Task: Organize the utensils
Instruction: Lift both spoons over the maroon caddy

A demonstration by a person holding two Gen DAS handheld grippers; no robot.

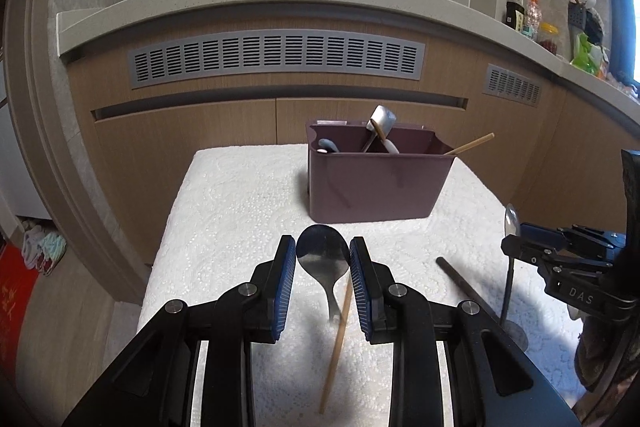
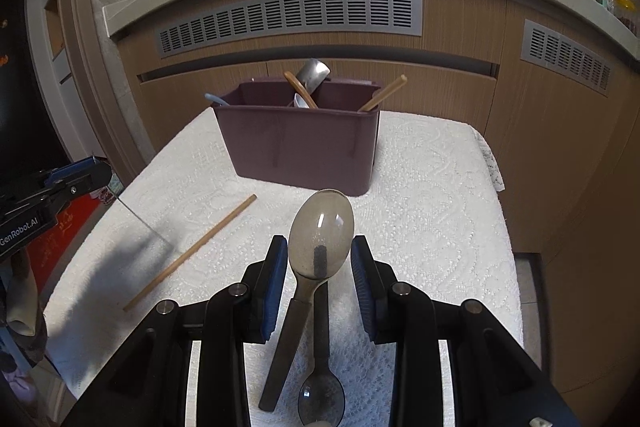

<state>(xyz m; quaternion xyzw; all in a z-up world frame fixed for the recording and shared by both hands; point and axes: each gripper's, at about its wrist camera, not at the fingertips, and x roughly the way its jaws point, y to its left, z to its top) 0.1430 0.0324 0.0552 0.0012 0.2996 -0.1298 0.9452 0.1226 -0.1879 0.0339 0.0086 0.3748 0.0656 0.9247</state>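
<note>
Two grippers, each pinching one spoon by its bowl: the left gripper (image 1: 323, 247) clamps a metal spoon (image 1: 322, 267), the right gripper (image 2: 320, 247) a grey spoon (image 2: 321, 219). One third spoon (image 2: 321, 403) lies under the right gripper on the tabletop (image 1: 240, 195). One wooden chopstick (image 1: 338, 339) lies below the left gripper. One purple caddy (image 1: 372, 183) stands ahead of both

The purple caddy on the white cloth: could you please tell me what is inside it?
The purple caddy holds a metal scoop-like utensil, a pale-blue-handled utensil and wooden chopsticks. Its walls hide their lower ends and the bottom.
</note>
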